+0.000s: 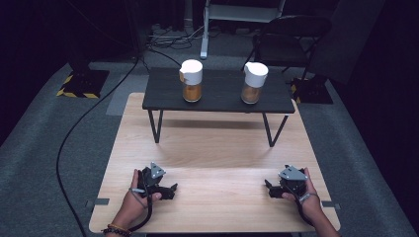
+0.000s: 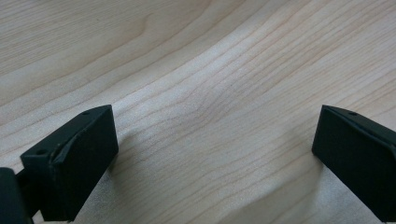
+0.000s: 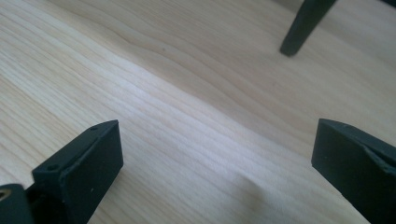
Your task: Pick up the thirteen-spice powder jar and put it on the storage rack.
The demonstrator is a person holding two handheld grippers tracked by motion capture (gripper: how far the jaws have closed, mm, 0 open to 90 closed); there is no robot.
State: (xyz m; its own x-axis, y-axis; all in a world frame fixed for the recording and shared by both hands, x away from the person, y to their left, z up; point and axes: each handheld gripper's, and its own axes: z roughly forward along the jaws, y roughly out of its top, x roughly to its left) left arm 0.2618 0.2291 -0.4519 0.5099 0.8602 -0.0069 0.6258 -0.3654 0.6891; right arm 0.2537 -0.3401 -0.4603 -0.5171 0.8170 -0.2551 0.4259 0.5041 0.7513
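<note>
- Near the bottom of the high view, two hands rested on a pale wooden table, each holding a black two-jaw gripper.
- The left gripper sat at lower left, the right gripper at lower right, their tips pointing inward toward each other.
- In each gripper view the jaws stood wide apart with bare wood between them; neither held anything.
- Two white-capped jars of brownish contents stood upright on a low black shelf in the upper middle of the high view, well apart from both grippers.
- The left jar lay up the frame from the left gripper; the right jar lay up the frame from the right gripper, so each hand looked nearer its own jar.
- One dark shelf leg showed at the upper right of the right gripper view.
- Open tabletop lay between grippers and shelf, probably giving free room to reach upward in the frame; the shelf's front edge would need clearing.
</note>
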